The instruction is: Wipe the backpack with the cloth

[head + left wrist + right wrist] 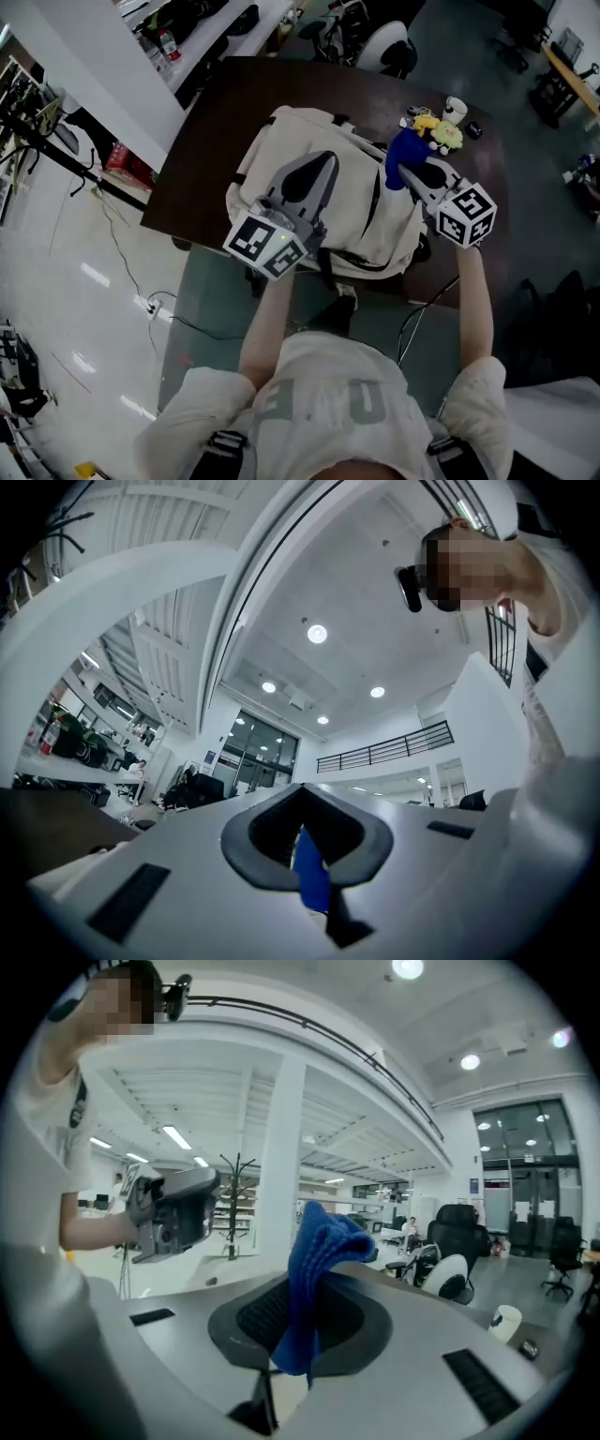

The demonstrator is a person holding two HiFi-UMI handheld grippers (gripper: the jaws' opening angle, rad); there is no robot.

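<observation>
The cream backpack (272, 150) is lying on the dark brown table (220, 122), its black straps hanging toward the person's side. The blue cloth (401, 155) is sitting over the bag's far right corner, and whether it is touching the fabric cannot be told from the head view. The right gripper (410, 175) is pinching that cloth, its jaws closed on it so that the cloth is bunching up above them and trailing down through the slit between them.

The left gripper (323, 164) is hovering over the middle of the backpack, well apart from the cloth. Its jaws are drawn together, with a thin blue sliver (309, 874) showing in the seam between them (what it belongs to is not clear).

Beyond the bag's right corner, yellow plush toys (441, 131) and a white cup (456, 109) are resting on the tabletop, and a white office chair (389, 45) is standing at the far edge.
</observation>
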